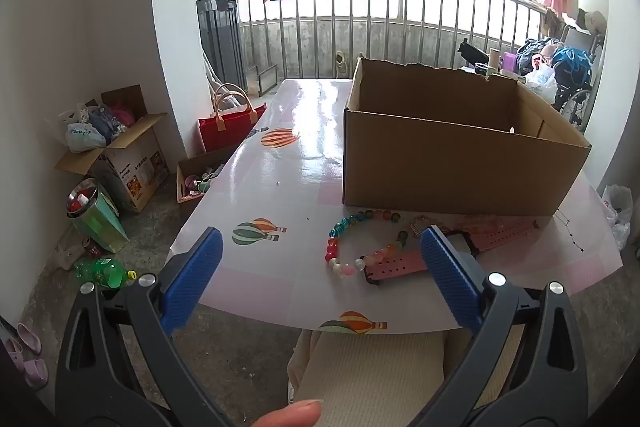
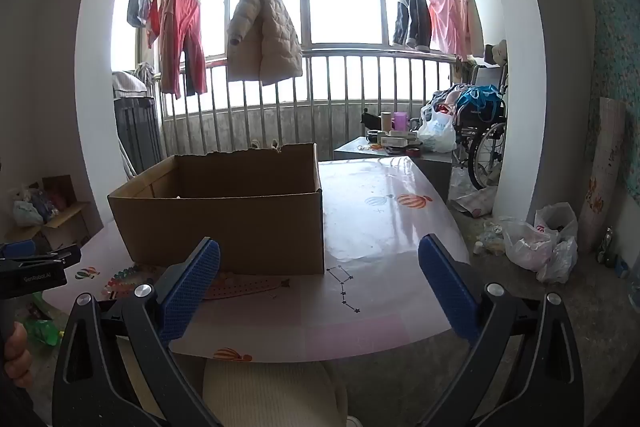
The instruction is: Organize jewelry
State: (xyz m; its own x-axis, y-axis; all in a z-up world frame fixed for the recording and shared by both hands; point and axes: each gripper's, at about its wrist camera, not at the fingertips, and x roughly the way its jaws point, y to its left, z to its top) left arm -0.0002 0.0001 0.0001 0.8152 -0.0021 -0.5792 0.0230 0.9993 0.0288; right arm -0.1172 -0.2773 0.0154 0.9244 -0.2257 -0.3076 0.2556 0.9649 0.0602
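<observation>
A colourful bead bracelet (image 1: pixel 352 243) lies on the pink table (image 1: pixel 280 267) in front of an open cardboard box (image 1: pixel 460 167). A pink perforated watch strap (image 1: pixel 404 267) with a dark watch face lies beside it, partly behind my left gripper's right finger; a small chain piece (image 1: pixel 418 223) lies near the box. My left gripper (image 1: pixel 320 255) is open and empty, above the table's near edge. My right gripper (image 2: pixel 320 267) is open and empty, to the right of the box (image 2: pixel 224 223). The strap (image 2: pixel 244 285) and beads (image 2: pixel 124 277) show at its left finger.
The table (image 2: pixel 380 227) has balloon prints and a glossy cover. Boxes, a red bag (image 1: pixel 228 123) and bottles stand on the floor to the left. Plastic bags (image 2: pixel 540 247), a wheelchair and a low side table are to the right. A railing with hanging clothes is behind.
</observation>
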